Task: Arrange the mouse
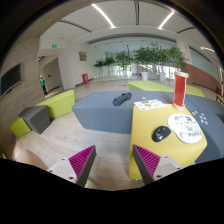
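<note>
- Right now my tool [118,163] is spread wide with nothing between its magenta pads [82,160], hanging short of the yellow table [148,150].
- I see the black mouse [161,132] ahead and to the right of the fingers, on the table beside a round white mat [186,127]; its long axis I can't tell.
- A red cup [180,90] stands farther back.
- Beyond are a grey rug [105,105], green seating [55,103] and potted plants [140,58].

The handheld two-finger gripper [115,163] hangs level, its pale fingers spread wide apart with nothing between them. Each finger bears a magenta ribbed pad [82,160] on its inner face (the two pads face one another across the gap).
</note>
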`<control>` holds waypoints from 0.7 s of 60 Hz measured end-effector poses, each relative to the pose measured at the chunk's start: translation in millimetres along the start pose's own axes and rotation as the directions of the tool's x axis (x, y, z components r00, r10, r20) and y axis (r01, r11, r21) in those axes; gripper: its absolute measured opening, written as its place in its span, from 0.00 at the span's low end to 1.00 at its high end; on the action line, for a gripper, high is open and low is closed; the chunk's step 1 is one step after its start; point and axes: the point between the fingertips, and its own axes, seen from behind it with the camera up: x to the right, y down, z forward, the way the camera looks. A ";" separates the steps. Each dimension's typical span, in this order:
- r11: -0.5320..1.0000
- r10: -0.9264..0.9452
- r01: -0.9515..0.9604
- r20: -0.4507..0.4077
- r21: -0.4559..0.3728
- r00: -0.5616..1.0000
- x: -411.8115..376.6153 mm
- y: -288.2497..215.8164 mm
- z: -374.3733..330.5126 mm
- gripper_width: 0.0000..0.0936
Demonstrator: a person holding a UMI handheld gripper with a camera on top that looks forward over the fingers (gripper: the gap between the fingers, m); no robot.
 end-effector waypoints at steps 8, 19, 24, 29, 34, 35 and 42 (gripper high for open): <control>1.000 -0.009 0.009 0.007 -0.006 1.000 -1.1 1.2 2.4 0.86; 1.000 0.009 -0.009 -0.031 -0.013 0.999 17.8 4.2 5.4 0.85; 0.999 0.026 -0.028 -0.069 -0.023 0.997 35.7 10.7 14.4 0.86; 0.999 0.037 -0.040 -0.113 -0.028 0.993 69.3 12.7 30.6 0.86; 0.998 0.029 -0.035 -0.145 -0.043 0.989 97.5 17.2 50.0 0.87; 0.998 0.027 -0.035 -0.152 -0.050 0.988 103.2 19.4 50.4 0.87; 0.998 0.048 -0.056 -0.188 -0.034 0.981 135.6 10.1 76.5 0.87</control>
